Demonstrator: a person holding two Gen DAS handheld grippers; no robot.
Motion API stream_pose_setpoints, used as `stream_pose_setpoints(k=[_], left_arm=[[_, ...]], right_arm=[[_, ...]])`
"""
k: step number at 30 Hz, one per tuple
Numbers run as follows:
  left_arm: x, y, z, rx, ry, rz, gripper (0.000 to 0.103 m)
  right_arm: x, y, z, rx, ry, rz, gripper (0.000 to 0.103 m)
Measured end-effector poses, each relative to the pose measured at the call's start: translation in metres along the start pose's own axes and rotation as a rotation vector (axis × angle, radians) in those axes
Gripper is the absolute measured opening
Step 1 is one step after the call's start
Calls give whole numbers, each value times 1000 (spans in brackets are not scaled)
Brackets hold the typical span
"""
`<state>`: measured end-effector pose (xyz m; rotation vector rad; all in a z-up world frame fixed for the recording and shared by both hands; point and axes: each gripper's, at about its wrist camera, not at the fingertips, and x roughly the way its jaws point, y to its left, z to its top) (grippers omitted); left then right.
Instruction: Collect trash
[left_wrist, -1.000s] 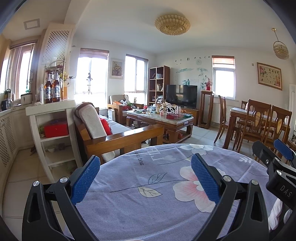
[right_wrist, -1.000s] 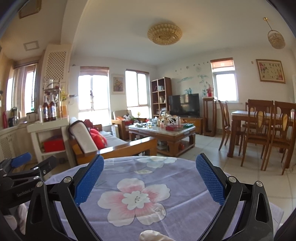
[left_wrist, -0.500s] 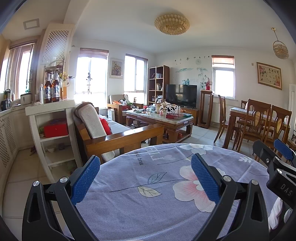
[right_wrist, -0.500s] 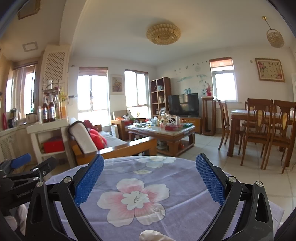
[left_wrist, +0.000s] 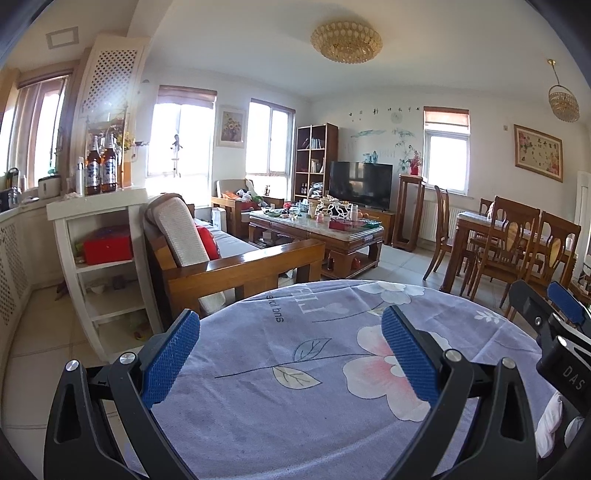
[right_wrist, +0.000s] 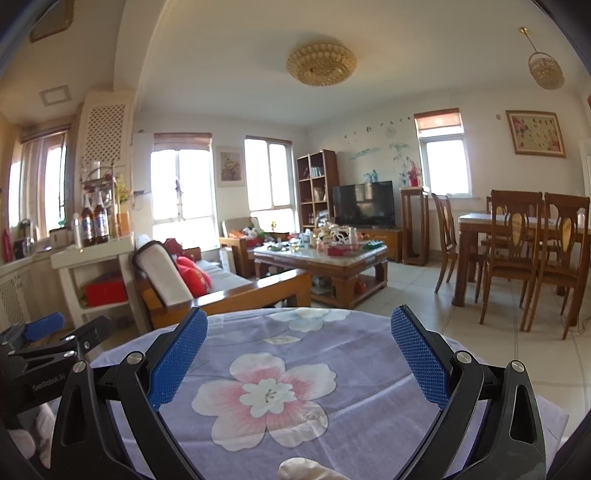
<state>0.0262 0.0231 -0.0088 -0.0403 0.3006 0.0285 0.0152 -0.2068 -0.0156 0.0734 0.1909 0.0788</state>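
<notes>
A crumpled white scrap (right_wrist: 301, 468) lies on the flowered tablecloth (right_wrist: 332, 343) at the near edge, seen only from the right wrist view. Both the left gripper (left_wrist: 291, 354) and right gripper (right_wrist: 299, 354) hover level above the cloth, jaws spread wide, holding nothing.

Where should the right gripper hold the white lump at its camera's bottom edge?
Probably pinch the white lump across its rounded top, from above, once the right gripper retreats: it lies low on the tablecloth behind the open jaws. Mostly out of frame.
</notes>
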Motion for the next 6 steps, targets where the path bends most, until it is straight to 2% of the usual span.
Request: stream_pose_setpoints(k=[6], left_arm=[[-6, -7, 1, 32, -22, 18, 98]], right_arm=[[-1, 0, 0, 0, -1, 0, 98]])
